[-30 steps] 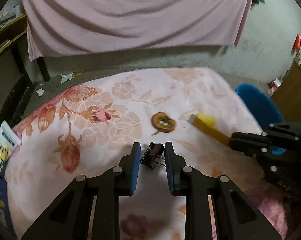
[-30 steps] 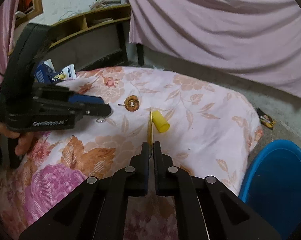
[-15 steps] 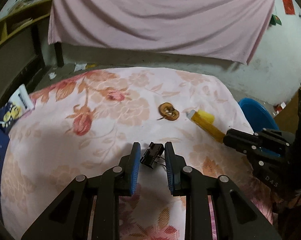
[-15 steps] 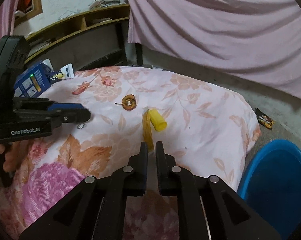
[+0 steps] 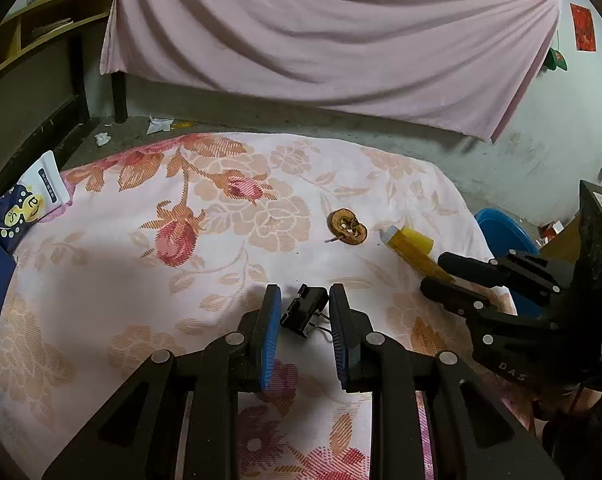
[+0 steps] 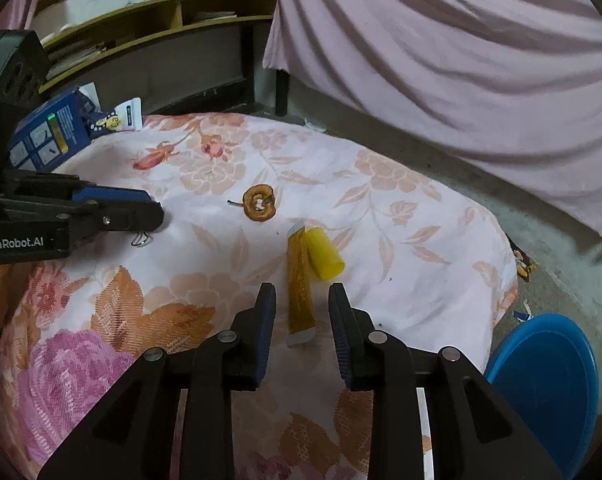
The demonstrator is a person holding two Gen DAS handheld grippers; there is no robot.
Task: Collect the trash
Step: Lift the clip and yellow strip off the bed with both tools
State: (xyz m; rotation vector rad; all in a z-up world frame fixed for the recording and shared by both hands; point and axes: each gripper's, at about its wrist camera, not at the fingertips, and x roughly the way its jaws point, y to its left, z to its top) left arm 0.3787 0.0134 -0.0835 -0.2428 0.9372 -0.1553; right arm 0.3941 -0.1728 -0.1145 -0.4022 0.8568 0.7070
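Note:
My left gripper [image 5: 305, 300] is shut on a black binder clip [image 5: 305, 311] just above the flowered cloth [image 5: 221, 264]. In the right wrist view the clip's wire handle [image 6: 141, 239] hangs below the left gripper [image 6: 155, 218]. The jaws of my right gripper [image 6: 301, 300] are opening. An orange sachet strip [image 6: 299, 284] lies flat on the cloth between them, touched by neither pad. A yellow cap [image 6: 324, 254] lies against the strip. A dried brown fruit slice [image 6: 259, 208] rests further back, also seen as the slice [image 5: 347, 233] in the left wrist view.
A blue bin [image 6: 545, 392] stands on the floor at the right of the cloth. A blue box [image 6: 49, 136] and a white tube [image 5: 47, 188] lie at the left edge. A pink curtain [image 5: 321, 28] hangs behind. A wrapper [image 6: 523, 264] and paper scraps [image 5: 159, 124] lie on the floor.
My right gripper's jaws have parted and let go of the orange strip, which now lies on the cloth. The left gripper has rolled and shifted, keeping the clip.

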